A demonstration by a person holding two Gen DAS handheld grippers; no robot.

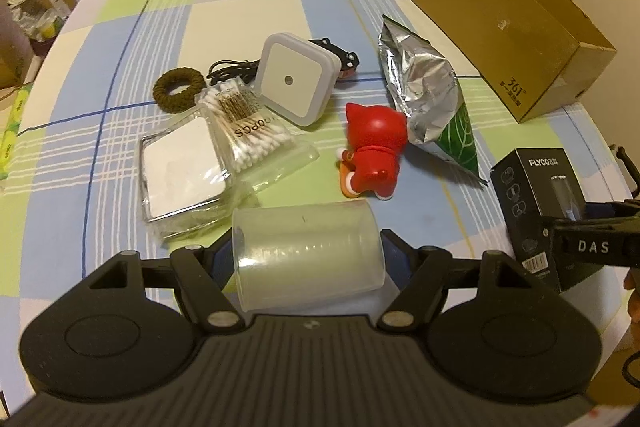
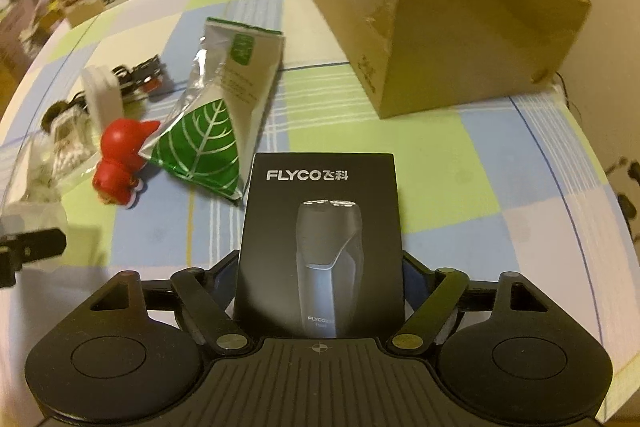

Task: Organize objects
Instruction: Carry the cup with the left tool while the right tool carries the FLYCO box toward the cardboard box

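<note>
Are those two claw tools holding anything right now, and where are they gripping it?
Yes. The left gripper clamps a clear plastic cup across its sides. The right gripper clamps the black shaver box by its lower side edges.

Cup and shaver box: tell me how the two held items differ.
The cup is translucent and round; the shaver box is opaque black and rectangular. The cup is plain, while the box carries FLYCO lettering and a shaver picture. The cup sits in the left gripper, the box in the right gripper. Both are clamped between fingers above the checked tablecloth.
</note>
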